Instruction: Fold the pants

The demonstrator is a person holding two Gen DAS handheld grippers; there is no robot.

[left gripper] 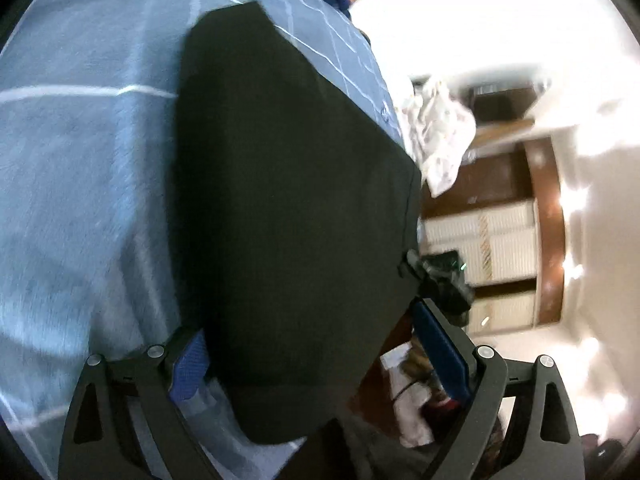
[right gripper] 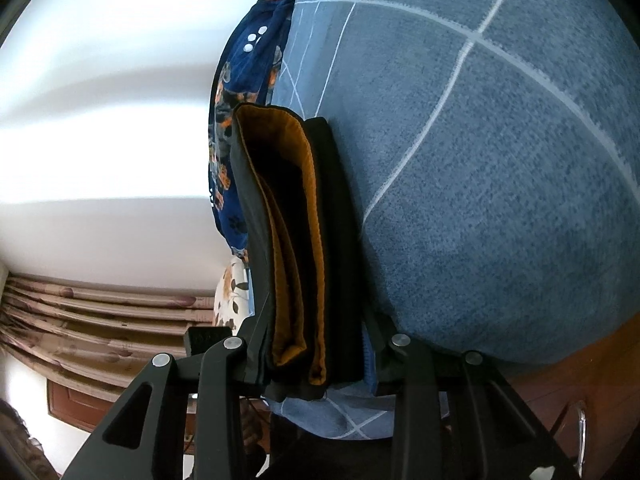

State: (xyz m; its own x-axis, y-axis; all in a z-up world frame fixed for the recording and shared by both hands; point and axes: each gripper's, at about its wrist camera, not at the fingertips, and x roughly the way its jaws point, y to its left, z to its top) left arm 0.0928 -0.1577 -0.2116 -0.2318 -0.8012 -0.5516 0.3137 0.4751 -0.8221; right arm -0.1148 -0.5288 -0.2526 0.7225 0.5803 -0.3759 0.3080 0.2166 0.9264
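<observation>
My left wrist view looks close over the black pants [left gripper: 288,208] on the bed [left gripper: 80,160]; my right wrist view faces their folded edge [right gripper: 296,240] closer still.

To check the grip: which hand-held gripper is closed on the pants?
The right hand-held gripper clamps the folded pants; the left stands wide open.

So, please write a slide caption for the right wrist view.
Right tongs clamp folded black pants with orange lining beside blue checked blanket.
</observation>
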